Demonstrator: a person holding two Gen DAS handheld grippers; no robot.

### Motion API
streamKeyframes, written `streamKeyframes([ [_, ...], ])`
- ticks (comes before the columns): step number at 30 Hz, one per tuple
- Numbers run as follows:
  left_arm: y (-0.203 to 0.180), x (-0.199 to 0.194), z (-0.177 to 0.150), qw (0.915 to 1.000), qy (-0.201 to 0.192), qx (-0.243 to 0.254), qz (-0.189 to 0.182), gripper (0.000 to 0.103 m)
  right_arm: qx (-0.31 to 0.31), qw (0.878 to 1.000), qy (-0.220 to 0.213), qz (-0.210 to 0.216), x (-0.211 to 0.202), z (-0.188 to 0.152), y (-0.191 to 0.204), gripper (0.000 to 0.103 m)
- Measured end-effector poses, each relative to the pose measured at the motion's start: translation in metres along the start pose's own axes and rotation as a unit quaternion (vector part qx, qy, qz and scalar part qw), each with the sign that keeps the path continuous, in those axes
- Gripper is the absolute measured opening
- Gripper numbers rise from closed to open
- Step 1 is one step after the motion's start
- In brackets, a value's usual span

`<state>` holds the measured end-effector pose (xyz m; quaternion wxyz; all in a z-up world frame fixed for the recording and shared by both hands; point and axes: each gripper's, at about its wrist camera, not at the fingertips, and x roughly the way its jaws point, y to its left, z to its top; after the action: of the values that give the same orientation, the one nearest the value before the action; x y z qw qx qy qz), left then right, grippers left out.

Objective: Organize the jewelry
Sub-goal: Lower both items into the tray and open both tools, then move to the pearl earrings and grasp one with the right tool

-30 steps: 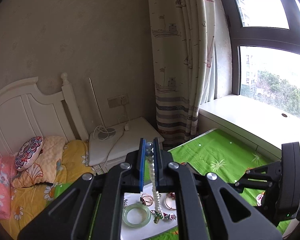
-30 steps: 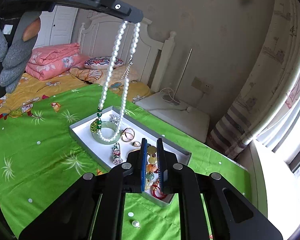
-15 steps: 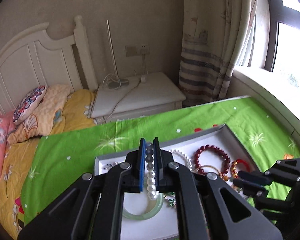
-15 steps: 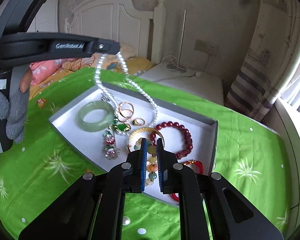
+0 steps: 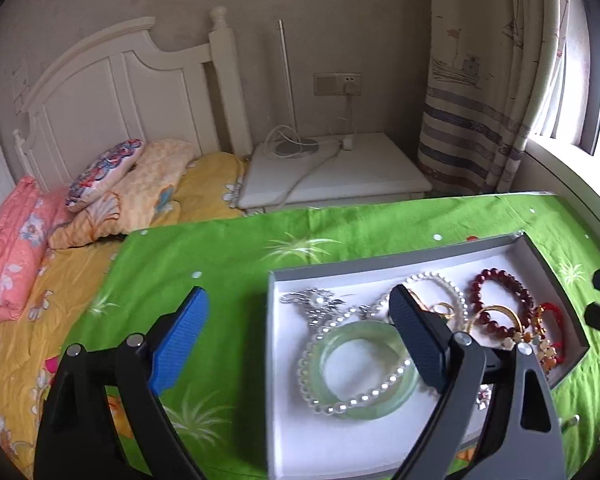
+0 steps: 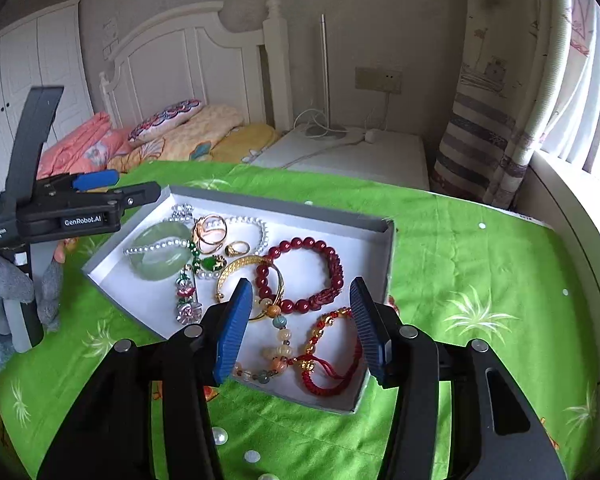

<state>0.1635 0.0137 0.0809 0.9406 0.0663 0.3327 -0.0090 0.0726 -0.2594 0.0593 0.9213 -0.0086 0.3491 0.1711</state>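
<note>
A grey tray (image 6: 284, 210) with a white floor lies on the green cloth and holds the jewelry. The pearl necklace (image 5: 356, 402) lies in it, draped over a pale green jade bangle (image 5: 380, 410). A dark red bead bracelet (image 6: 324, 276), a gold bangle (image 6: 240, 268), gold rings (image 6: 210, 230), a red cord bracelet (image 6: 332, 384) and a mixed bead strand (image 6: 278, 342) lie beside them. My left gripper (image 5: 296, 332) is open and empty at the tray's left end. My right gripper (image 6: 302, 328) is open and empty over the tray's near edge.
The tray (image 5: 420, 258) sits on a green patterned cloth (image 6: 480, 280). A few loose pearls (image 6: 220, 436) lie on the cloth near me. A bed with pillows (image 5: 100, 184) and a white nightstand (image 5: 340, 176) stand behind. A curtain and window sill are at the right.
My left gripper lowered the pearl necklace into the tray, opened and let it go. My right gripper opened and released the mixed bead strand into the tray.
</note>
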Motion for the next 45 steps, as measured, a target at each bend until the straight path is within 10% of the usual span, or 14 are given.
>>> streamKeyframes([
  [9,0.012,-0.075,-0.038,0.9987,-0.049,-0.013,-0.009,0.101,0.004,0.999,-0.031,0.01,-0.059,-0.026,-0.019,0.052],
  [25,-0.085,-0.109,-0.137,0.9869,0.04,0.056,-0.146,0.101,-0.137,0.988,0.073,0.018,-0.05,-0.11,0.03,0.052],
  [45,-0.109,-0.102,-0.15,0.9852,0.062,0.125,-0.099,0.101,-0.141,0.985,0.094,0.038,-0.025,-0.097,0.031,0.03],
])
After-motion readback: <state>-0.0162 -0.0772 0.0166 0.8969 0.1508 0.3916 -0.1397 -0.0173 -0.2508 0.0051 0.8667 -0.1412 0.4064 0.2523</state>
